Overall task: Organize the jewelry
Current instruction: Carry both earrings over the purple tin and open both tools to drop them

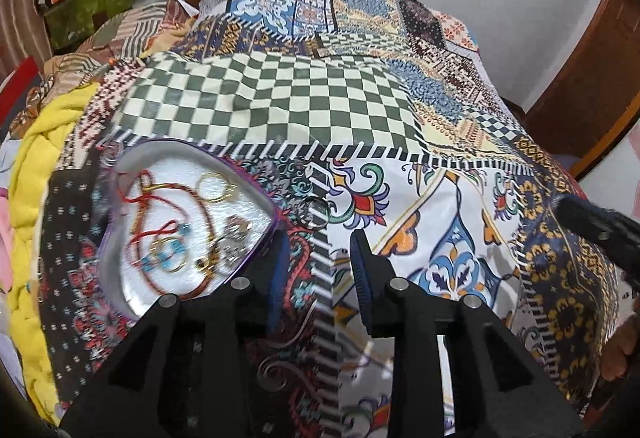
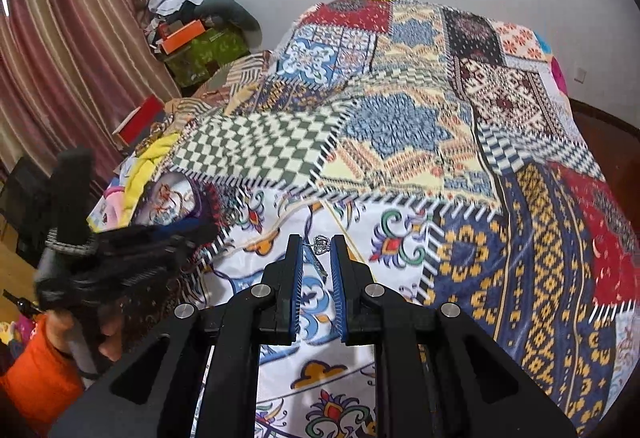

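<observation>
In the left wrist view, the left gripper hangs low over a patchwork bedspread, its blue-padded fingers set wide apart with nothing between them. Just left of it, in the lower left of the frame, sits a heart-shaped box with a purple rim and white lining. Inside lie red cord bracelets, a gold hoop, a string of turquoise beads and some silvery pieces (too blurred to name). A dark ring lies on the cloth just outside the box, ahead of the gripper's tips. The other tool's black body enters at the right edge.

In the right wrist view, the right gripper sits at lower centre with its fingers drawn close, pinching a small silver ornament with a thin chain right at the tips, above a white flowered patch. The box shows at mid left, partly hidden behind a hand with an orange sleeve that grips the other tool. A striped curtain fills the upper left, with a cluttered pile of boxes beside it
</observation>
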Motion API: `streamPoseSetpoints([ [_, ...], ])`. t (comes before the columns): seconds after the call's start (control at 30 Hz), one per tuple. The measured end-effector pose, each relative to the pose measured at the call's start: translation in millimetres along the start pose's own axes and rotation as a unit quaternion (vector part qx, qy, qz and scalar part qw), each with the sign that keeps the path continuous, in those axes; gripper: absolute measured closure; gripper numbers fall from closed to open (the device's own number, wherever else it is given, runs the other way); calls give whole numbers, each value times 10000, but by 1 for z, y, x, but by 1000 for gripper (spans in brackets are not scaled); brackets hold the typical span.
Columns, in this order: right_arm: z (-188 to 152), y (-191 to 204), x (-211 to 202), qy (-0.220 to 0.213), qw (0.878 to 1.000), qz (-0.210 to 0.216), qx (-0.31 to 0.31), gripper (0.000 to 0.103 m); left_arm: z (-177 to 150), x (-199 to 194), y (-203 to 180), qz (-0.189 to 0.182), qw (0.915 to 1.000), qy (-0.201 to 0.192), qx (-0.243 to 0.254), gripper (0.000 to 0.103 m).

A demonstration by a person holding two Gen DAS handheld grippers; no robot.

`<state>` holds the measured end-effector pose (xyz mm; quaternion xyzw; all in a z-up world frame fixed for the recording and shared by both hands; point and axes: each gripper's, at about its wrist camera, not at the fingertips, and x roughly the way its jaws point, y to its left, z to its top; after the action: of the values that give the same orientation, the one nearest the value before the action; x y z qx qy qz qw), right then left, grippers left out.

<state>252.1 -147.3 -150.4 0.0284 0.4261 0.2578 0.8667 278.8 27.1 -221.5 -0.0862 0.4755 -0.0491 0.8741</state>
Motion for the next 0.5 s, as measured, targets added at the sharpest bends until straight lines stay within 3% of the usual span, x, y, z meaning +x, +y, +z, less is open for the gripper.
streamPoseSetpoints([
  [0.23,11,3,-6,-181,9998,79,-93,91,11,22,-5,326,9994,-10,66,74],
  [0.3,12,3,-5,-187,9997,86,-98,91,13,29,-6,286,9995,75,145,82],
  [0.5,15,2,-5,-168,9998,82,-99,91,13,28,-9,124,9995,61,289,83],
])
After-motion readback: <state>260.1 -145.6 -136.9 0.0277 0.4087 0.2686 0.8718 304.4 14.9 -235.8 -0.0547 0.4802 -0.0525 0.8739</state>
